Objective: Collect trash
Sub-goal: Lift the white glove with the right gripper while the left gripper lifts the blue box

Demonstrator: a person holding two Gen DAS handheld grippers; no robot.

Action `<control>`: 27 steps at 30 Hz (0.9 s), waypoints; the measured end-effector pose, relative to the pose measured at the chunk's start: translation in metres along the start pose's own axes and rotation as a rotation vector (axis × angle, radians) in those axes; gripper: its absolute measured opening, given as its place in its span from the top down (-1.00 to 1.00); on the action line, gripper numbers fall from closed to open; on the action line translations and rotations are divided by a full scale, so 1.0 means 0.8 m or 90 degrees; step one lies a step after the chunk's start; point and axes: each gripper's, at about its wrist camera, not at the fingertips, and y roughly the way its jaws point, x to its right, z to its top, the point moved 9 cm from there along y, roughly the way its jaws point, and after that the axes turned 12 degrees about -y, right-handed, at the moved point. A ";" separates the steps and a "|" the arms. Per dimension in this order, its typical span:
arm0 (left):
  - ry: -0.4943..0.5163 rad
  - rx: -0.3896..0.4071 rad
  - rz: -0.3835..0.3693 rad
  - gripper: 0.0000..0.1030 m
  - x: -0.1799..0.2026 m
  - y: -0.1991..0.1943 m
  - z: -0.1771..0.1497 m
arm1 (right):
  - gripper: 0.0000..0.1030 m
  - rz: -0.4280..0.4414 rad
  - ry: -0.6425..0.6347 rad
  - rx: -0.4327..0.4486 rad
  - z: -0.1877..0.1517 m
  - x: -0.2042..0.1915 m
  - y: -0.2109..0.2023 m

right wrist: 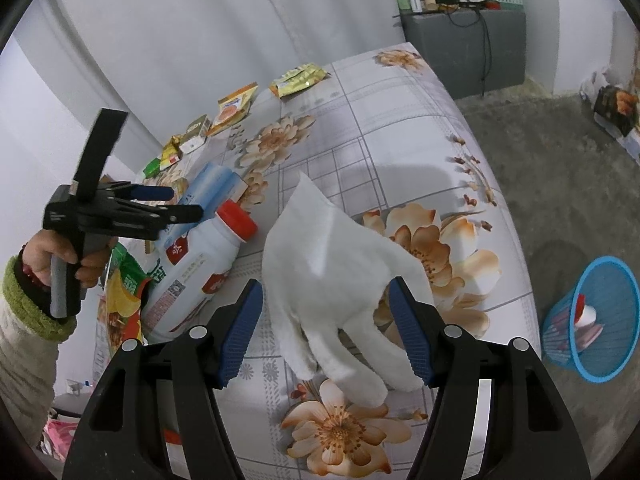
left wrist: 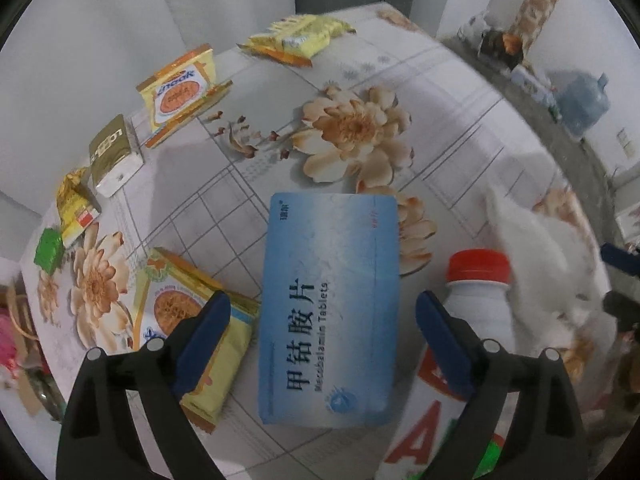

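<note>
My left gripper (left wrist: 322, 320) is open, its jaws on either side of a blue tablet box (left wrist: 330, 312) lying on the flowered table (left wrist: 440, 92). A white bottle with a red cap (left wrist: 476, 300) lies just right of it. My right gripper (right wrist: 326, 312) is open around a crumpled white tissue (right wrist: 340, 276) on the table (right wrist: 380, 128). The left gripper (right wrist: 160, 208) also shows in the right wrist view, above the blue box (right wrist: 212, 188) and the bottle (right wrist: 200, 264). A blue trash basket (right wrist: 592, 320) stands on the floor at right.
Snack wrappers (left wrist: 184, 88) (left wrist: 296, 40), a gold box (left wrist: 112, 156), a green packet (left wrist: 50, 250) and a yellow biscuit pack (left wrist: 200, 336) lie along the table's left side. A chips bag (right wrist: 124, 296) lies by the bottle. A grey cabinet (right wrist: 464, 48) stands behind.
</note>
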 end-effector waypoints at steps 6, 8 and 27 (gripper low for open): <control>0.000 -0.028 0.019 -0.78 -0.003 0.024 0.005 | -0.21 0.001 0.006 0.000 0.000 0.003 0.001; -0.005 -0.035 0.024 -0.77 -0.005 0.029 0.007 | -0.21 0.000 0.007 0.000 -0.001 0.004 0.001; -0.047 0.056 -0.022 -0.35 -0.016 -0.020 0.042 | -0.43 -0.074 -0.055 -0.016 -0.005 0.001 0.020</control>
